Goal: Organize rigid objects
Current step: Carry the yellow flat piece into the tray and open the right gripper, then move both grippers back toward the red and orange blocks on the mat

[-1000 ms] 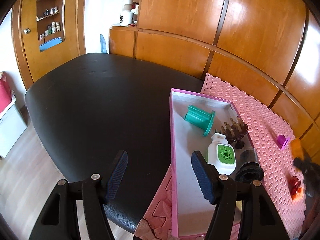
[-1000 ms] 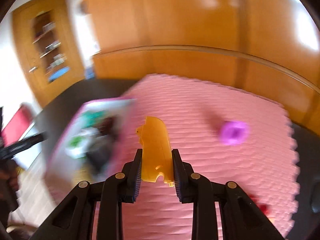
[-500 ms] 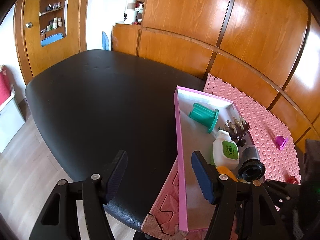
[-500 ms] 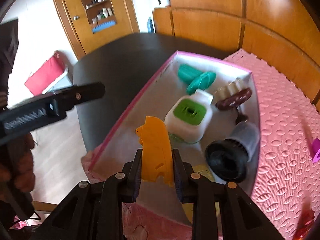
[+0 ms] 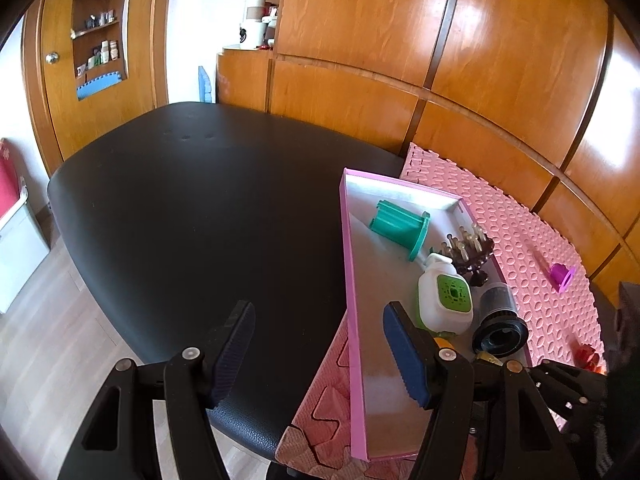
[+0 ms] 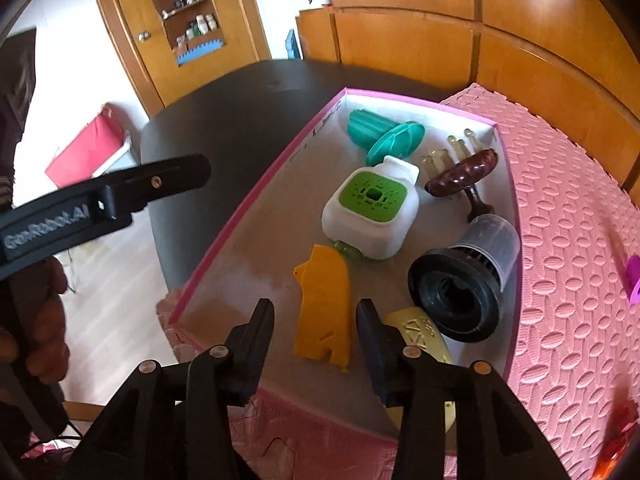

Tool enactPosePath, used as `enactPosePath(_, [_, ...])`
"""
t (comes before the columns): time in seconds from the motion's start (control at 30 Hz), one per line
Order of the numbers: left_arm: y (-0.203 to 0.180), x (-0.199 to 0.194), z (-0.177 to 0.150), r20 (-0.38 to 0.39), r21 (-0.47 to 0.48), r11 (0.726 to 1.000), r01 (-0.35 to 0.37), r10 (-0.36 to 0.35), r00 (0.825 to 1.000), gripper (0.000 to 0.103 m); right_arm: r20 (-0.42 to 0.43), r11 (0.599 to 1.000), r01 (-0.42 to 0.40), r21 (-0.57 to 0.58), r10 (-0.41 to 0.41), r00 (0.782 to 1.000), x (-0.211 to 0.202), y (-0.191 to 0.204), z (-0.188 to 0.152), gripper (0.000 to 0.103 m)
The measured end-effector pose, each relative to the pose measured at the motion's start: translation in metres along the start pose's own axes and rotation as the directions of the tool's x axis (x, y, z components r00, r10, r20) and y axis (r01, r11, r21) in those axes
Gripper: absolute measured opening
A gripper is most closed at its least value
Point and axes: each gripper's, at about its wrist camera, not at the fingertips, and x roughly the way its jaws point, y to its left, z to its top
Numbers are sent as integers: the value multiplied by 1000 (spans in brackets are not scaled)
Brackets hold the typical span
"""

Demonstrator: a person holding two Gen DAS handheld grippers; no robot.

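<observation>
A pink-rimmed box point(image 6: 256, 196) point(image 5: 347, 264) holds a teal spool point(image 6: 380, 132) point(image 5: 400, 228), a white and green container point(image 6: 372, 204) point(image 5: 444, 300), a brown hairbrush point(image 6: 464, 172) point(image 5: 468, 248), a black and clear cylinder point(image 6: 464, 280) point(image 5: 500, 320) and a cream piece point(image 6: 420, 328). A flat orange piece point(image 6: 324, 304) lies on the box floor between the fingers of my right gripper point(image 6: 314, 330), which is open and apart from it. My left gripper point(image 5: 320, 344) is open and empty, over the box's left rim.
The box sits on a pink foam mat point(image 6: 568, 240) point(image 5: 520, 224) on a black table point(image 5: 192, 200). A purple piece point(image 5: 562, 274) and a red piece point(image 5: 586, 358) lie on the mat to the right. Wooden panels point(image 5: 440, 40) stand behind.
My right gripper carried the orange piece from over the mat to the box, then opened and let it go onto the box floor. The left gripper stayed open and shifted only slightly.
</observation>
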Motion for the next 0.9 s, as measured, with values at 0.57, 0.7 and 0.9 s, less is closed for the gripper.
enactPosePath(0.57, [-42,-19,-3,59,138,990,-8,0,998,67,125,989,79,121,-94,988,-50,-36,-8,43])
enactPosePath(0.7, [-53,-21,-4,59,165,986,3,-13,998,67,139,980,100,173,-125,982,-59,-55,-11,43])
enactPosePath(0.9, [-66,-22,-7,52,197,980,20,-31,998,67,157,964,127,232,-166,974,-75,-78,-16,43])
